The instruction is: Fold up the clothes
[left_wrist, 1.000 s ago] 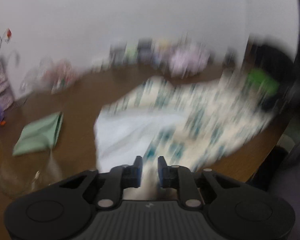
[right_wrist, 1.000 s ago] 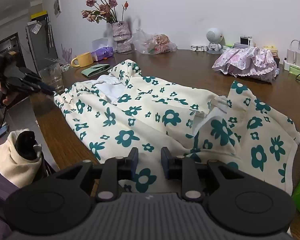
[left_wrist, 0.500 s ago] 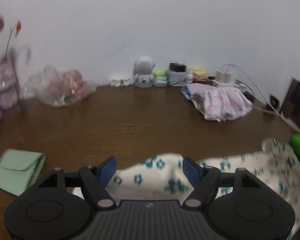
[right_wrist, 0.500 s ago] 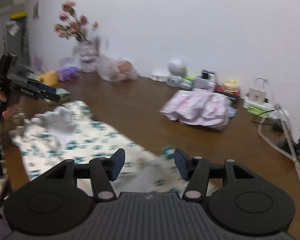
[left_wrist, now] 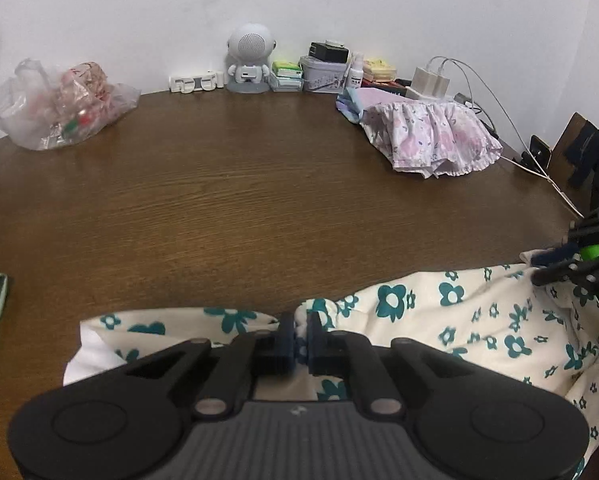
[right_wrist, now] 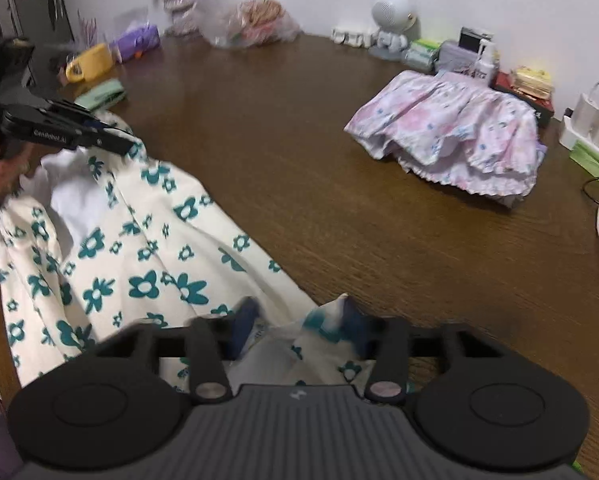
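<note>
Gripping the floral garment's far edge

Left hand-held gripper (left_wrist: 298, 334) pinches the floral garment (left_wrist: 451, 320); right hand-held gripper (right_wrist: 297, 326) stands spread around cloth. It should close before lifting evenly.

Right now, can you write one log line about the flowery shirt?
left gripper: shut on flowery shirt edge | right gripper: open around far edge | shirt on brown table | fold: not done

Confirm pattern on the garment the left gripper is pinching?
Cream with teal flowers, on the garment; clearest in the right wrist view. Left gripper grips its edge.
</note>
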### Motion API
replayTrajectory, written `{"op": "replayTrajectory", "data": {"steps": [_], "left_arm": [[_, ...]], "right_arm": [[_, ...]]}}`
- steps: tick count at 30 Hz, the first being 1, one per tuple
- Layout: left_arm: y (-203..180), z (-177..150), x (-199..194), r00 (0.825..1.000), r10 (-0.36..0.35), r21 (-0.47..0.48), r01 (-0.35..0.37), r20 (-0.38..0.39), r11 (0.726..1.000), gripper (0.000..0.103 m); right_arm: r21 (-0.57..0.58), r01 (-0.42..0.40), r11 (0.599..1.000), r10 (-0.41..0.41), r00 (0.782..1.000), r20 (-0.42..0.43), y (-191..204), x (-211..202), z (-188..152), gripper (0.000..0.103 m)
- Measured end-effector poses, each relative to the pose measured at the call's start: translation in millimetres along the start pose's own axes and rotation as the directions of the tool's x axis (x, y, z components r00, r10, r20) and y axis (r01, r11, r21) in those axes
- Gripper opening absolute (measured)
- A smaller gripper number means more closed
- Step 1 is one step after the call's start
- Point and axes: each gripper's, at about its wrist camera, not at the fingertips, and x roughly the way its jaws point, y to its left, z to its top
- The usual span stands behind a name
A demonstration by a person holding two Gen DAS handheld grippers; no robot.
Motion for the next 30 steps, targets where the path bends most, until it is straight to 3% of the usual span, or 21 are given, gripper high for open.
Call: {"op": "replayTrajectory", "data": {"steps": [3,8,11,14,17,18,19,20,23,25,28,30], "left_arm": [[-9,-6,-17,0.998,0.02,0.02,-0.021,0.056,1.0,0.004],[-32,-31,-80,0.975,0.044,0.036,-0.053,0.216,0.998,0.004],[-45,-66,-106,0.968,0.062,0.028,-0.071,0.244,0.997,0.004],[-50,-105,-116,0.974,0.06,-0.029,-0.054,0.221,0.998,0.005],[-47,-129,-110,0.984,0.065,-0.045,-0.059,0.167,0.997,0.017],[-46,-129,-112,0.983,0.077,-0.04,-0.071,0.169,0.997,0.028],[-45,-128,-114,0.981,0.088,-0.036,-0.083,0.172,0.996,0.041],[-44,-123,-120,0.976,0.1,-0.039,-0.094,0.193,0.995,0.045],[-45,-112,-133,0.959,0.064,-0.016,-0.062,0.276,0.998,0.06],[-55,-111,-129,0.963,-0.007,0.097,-0.02,0.269,0.995,0.075],[-76,-114,-109,0.974,-0.043,0.365,-0.043,0.223,0.93,0.075],[-81,-111,-90,0.989,-0.011,0.437,-0.055,0.147,0.898,0.072]], "right_arm": [[-0.041,0.029,0.999,-0.029,1.0,-0.001,11,2,-3,0.004],[-0.039,0.079,0.996,-0.07,0.98,0.188,30,-59,-19,0.004],[-0.083,0.11,0.99,-0.088,0.968,0.234,56,-89,-50,0.004],[-0.132,0.09,0.987,-0.065,0.981,0.185,84,-91,-80,0.004],[-0.148,0.04,0.988,-0.018,0.989,0.149,101,-91,-103,0.013],[-0.151,0.015,0.988,0.009,0.988,0.157,102,-98,-104,0.021],[-0.148,-0.005,0.989,0.031,0.983,0.178,101,-106,-102,0.035],[-0.14,-0.011,0.99,0.041,0.976,0.214,98,-115,-98,0.04],[-0.108,0.002,0.994,0.029,0.958,0.286,84,-131,-84,0.04],[-0.124,0.016,0.992,0.018,0.964,0.265,81,-125,-82,0.048],[-0.171,0.006,0.985,0.024,0.984,0.176,83,-100,-88,0.053],[-0.186,0.023,0.982,0.002,0.991,0.133,86,-84,-93,0.052]]}}
